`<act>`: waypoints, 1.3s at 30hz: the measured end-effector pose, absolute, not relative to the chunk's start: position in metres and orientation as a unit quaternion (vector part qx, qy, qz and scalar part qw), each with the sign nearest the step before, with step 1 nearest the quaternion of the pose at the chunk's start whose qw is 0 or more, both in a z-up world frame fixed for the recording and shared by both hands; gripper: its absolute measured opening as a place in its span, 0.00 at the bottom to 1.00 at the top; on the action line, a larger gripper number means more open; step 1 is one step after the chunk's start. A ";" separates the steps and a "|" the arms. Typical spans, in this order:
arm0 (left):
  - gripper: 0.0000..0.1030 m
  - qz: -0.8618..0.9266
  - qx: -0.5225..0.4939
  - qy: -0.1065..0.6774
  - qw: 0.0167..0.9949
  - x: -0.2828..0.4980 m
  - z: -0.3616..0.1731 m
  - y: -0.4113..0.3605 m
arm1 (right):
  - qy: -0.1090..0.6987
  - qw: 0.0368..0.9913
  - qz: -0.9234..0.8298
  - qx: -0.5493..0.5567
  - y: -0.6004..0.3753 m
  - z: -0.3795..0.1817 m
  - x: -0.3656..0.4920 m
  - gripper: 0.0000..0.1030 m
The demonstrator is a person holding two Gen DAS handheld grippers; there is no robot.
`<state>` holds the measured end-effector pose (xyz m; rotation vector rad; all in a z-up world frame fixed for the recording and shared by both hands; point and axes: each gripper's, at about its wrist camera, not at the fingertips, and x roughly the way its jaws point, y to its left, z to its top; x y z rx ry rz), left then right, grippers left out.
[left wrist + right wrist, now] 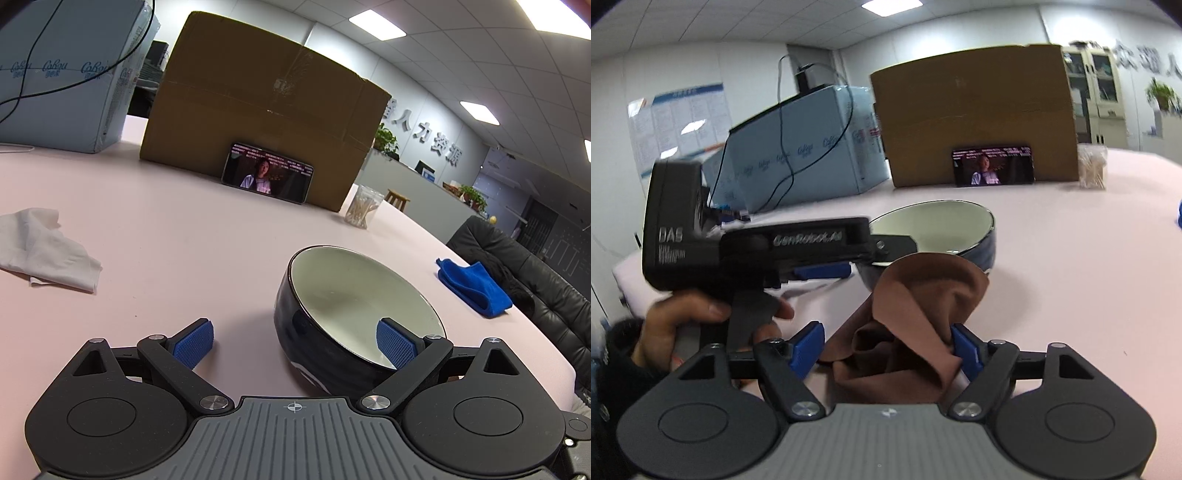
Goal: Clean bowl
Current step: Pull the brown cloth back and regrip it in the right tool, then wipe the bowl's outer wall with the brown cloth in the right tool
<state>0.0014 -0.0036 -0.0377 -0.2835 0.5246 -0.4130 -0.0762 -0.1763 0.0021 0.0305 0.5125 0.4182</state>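
Note:
A dark blue bowl (354,295) with a white inside sits tilted on the pink table (166,258). My left gripper (295,343) is open wide across the bowl's near wall. Its right pad (395,347) is inside the bowl; its left pad (194,343) stands clear of the outer side. In the right wrist view the same bowl (942,225) lies ahead, and a hand (698,317) holds the left gripper's handle. My right gripper (886,349) is open with a crumpled brown cloth (923,314) loose between its fingers. The cloth leans on the right pad (966,350) and stands apart from the left one.
A large cardboard box (258,110) stands at the back with a lit phone (267,173) leaning on it. A white tissue (48,251) lies left, a blue cloth (476,288) right near the table edge, a jar of cotton swabs (364,206) beyond. A black chair (517,266) stands off the right edge.

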 end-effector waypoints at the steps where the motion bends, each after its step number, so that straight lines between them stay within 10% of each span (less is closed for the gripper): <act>1: 0.94 -0.202 -0.139 0.257 0.935 0.001 -0.038 -0.003 | 0.247 0.948 0.199 -0.007 -0.172 0.001 -0.078 0.64; 8: 0.94 -0.202 -0.139 0.257 0.935 0.002 -0.038 -0.004 | 0.230 0.956 0.178 -0.021 -0.180 0.003 -0.076 0.16; 39: 0.94 -0.212 -0.139 0.256 0.933 0.000 -0.038 -0.005 | 0.196 0.961 0.197 -0.003 -0.193 0.017 -0.073 0.15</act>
